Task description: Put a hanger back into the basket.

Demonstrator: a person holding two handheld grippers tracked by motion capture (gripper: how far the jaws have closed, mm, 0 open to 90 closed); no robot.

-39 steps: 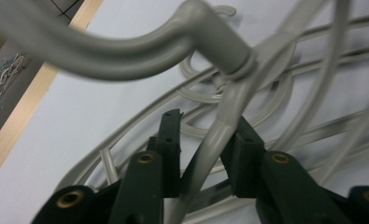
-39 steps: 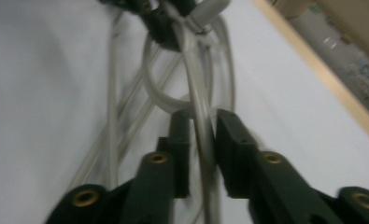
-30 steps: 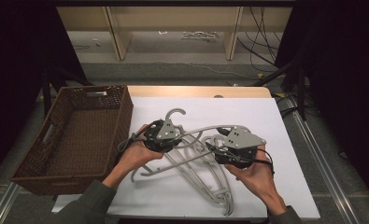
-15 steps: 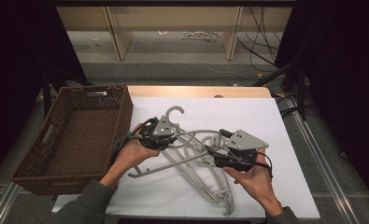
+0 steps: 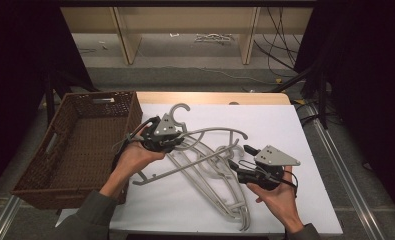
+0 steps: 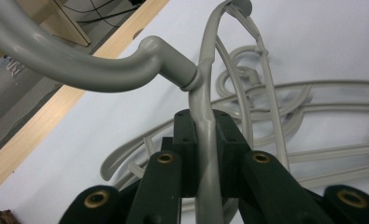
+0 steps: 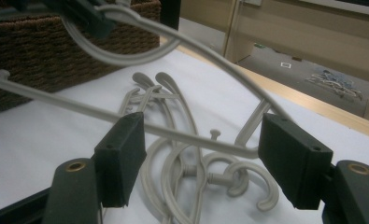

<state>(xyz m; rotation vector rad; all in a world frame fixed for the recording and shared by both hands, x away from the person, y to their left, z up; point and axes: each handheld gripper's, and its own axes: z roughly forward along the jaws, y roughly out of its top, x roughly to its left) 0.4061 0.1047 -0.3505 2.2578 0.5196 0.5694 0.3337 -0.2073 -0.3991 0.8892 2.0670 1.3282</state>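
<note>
My left gripper is shut on the neck of a grey plastic hanger, just below its hook, and holds it above the white table top. In the left gripper view the pads squeeze that neck. More grey hangers lie in a tangle underneath. My right gripper is open at the lifted hanger's right end; its jaws have just been opening. The right gripper view shows the hanger's bar crossing at the tips of that gripper, untouched by the pads.
A brown wicker basket stands at the table's left edge, close to my left hand, and appears behind the hangers in the right gripper view. Bare white surface lies to the right and far side. Shelving and cables are beyond the table.
My left gripper has raised the hanger, so the hook now stands higher. My right gripper has dropped and slid toward the hanger's end, with its jaws wider apart.
</note>
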